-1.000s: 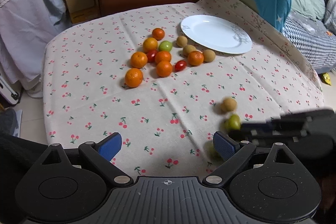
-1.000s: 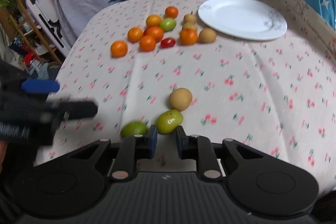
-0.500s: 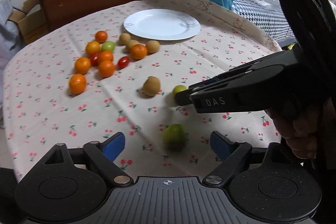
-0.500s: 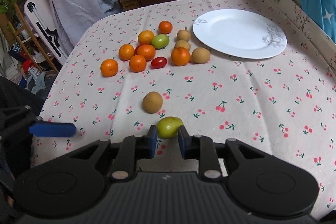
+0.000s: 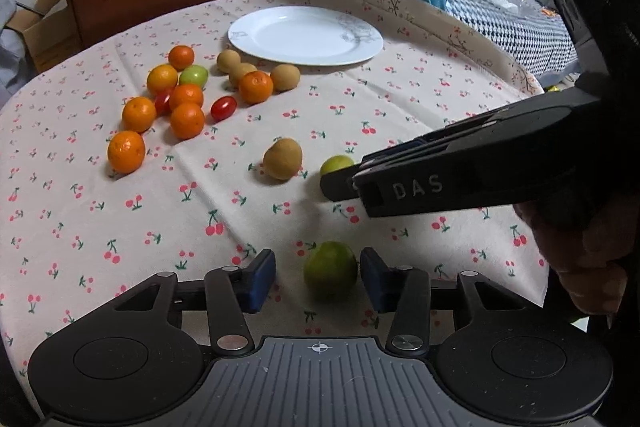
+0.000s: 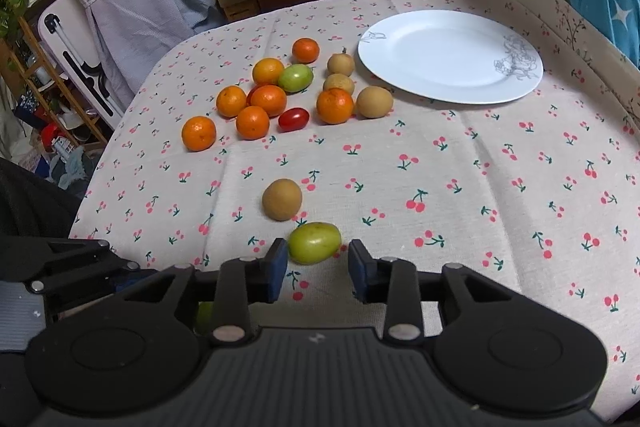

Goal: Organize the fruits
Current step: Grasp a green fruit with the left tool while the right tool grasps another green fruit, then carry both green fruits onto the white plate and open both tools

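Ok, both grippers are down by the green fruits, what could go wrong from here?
1. The left gripper has been closing, but its pads don't yet touch the near green fruit, which sits nearer the right pad; it could get nudged and roll.
2. The right gripper has been opening around the other green fruit, which sits at its fingertips and may squirt out.
3. The grippers work close together and may bump.

The left gripper (image 5: 318,281) tilts steeply downward, its jaws narrowed after just closing in, blue pads (image 5: 262,277) apart and pressing nothing. The right gripper (image 6: 318,269) tilts down likewise, its jaws having just parted, pads clear of contact. In the left wrist view a hand (image 5: 580,251) clasps the right gripper's handle
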Demonstrator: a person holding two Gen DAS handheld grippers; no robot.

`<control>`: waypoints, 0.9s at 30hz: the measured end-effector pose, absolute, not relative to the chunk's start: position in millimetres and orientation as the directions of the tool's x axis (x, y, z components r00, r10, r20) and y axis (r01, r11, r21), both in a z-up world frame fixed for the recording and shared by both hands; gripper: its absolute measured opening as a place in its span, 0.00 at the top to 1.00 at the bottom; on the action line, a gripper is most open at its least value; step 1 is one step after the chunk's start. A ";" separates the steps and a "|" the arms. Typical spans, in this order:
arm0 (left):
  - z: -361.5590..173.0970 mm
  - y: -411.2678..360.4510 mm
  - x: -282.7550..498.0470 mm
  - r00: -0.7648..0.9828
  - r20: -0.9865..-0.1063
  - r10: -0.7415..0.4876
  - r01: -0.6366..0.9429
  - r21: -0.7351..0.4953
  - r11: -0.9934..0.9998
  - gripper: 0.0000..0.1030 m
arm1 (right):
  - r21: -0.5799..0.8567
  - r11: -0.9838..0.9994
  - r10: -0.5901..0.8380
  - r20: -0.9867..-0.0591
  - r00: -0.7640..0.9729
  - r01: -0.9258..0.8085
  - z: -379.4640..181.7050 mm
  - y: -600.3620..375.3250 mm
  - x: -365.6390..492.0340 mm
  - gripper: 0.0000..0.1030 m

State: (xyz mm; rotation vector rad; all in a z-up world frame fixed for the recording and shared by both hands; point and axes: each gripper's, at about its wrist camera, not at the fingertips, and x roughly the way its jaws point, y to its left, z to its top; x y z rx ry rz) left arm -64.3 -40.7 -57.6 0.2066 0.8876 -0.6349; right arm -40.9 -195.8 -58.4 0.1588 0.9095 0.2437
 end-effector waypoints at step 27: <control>-11.7 -21.3 -41.9 0.509 -0.708 -0.490 0.539 -0.182 0.822 0.75 | 0.367 0.924 0.345 -0.685 0.642 -0.105 -30.3 -212.9 -36.3 0.73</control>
